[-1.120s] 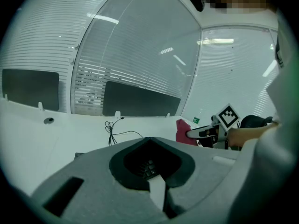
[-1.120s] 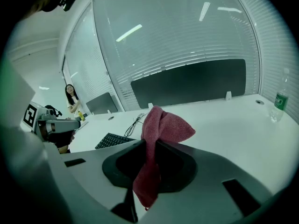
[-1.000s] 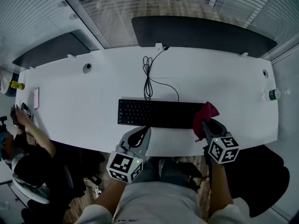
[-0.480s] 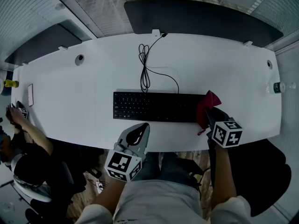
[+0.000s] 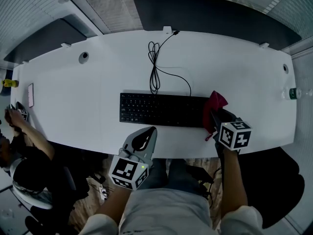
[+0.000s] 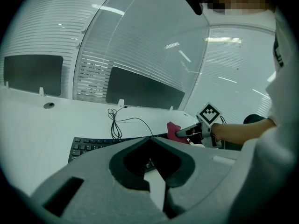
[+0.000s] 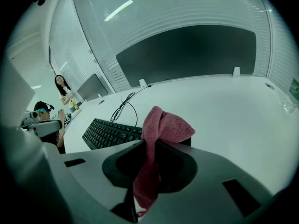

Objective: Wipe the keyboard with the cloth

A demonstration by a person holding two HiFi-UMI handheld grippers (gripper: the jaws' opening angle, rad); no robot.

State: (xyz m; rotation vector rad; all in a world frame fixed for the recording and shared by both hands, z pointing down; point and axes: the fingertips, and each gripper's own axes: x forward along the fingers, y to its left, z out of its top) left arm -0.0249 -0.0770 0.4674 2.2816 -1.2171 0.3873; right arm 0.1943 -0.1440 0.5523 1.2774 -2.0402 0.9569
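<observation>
A black keyboard (image 5: 161, 110) lies across the middle of the white desk (image 5: 73, 106), and its cable (image 5: 155, 72) runs toward the far edge. A red cloth (image 5: 215, 103) is bunched over the keyboard's right end, with my right gripper (image 5: 213, 113) shut on it. In the right gripper view the cloth (image 7: 164, 125) hangs between the jaws of that gripper (image 7: 148, 148), with the keyboard (image 7: 110, 132) just ahead. My left gripper (image 5: 150, 132) hovers at the desk's near edge in front of the keyboard, jaws together and holding nothing. The left gripper view shows this gripper (image 6: 152, 141), the keyboard (image 6: 91, 146) and the cloth (image 6: 173, 129).
A bottle (image 5: 293, 93) stands at the desk's far right. A phone (image 5: 31, 95) and a yellow object (image 5: 7, 83) lie at the far left, where another person (image 5: 22, 141) sits. Dark partitions (image 5: 215, 13) rise behind the desk. A cable hole (image 5: 84, 57) is at back left.
My right gripper has moved forward with the cloth, further onto the keyboard's right end. The left gripper has stayed at the near edge.
</observation>
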